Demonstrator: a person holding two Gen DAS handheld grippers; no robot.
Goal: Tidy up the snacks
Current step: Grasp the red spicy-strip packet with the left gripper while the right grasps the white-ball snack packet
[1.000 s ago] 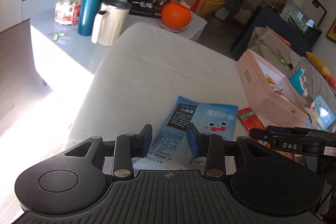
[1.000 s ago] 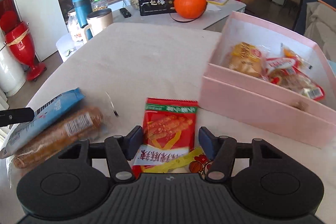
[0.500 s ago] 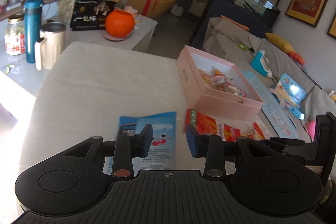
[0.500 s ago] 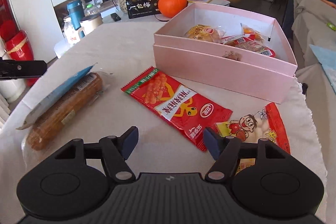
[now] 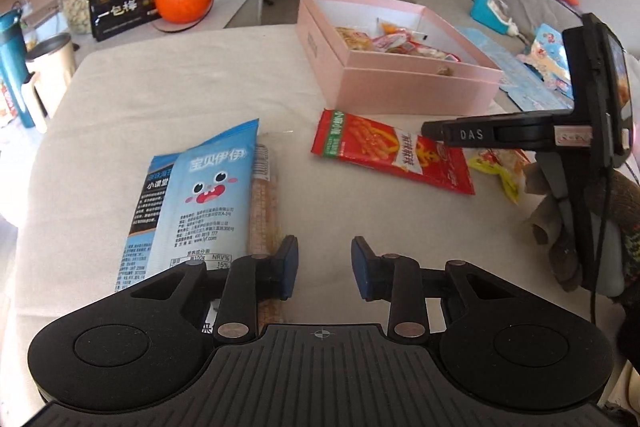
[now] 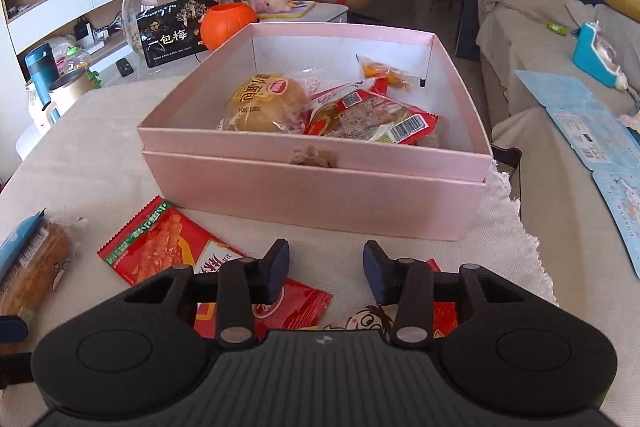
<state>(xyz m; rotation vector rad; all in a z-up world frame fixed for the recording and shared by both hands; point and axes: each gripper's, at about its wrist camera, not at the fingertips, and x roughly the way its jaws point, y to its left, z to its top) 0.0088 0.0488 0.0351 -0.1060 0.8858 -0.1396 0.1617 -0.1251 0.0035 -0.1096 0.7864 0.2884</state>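
Sorting looks partly done: the pink box (image 6: 316, 187) on the tabletop (image 5: 180, 79) already holds a bun and several wrapped snacks, while a blue bag (image 5: 196, 195) lying over a clear-wrapped bar (image 5: 264, 203), a red bag (image 5: 390, 151) and a cartoon packet (image 6: 372, 319) are not yet boxed. Neither tool holds anything. The left gripper (image 5: 323, 269) has its jaws closing on empty air just right of the bar, and the right gripper (image 6: 325, 269), near the box front, has its jaws closing above the red bag and cartoon packet, pinching neither.
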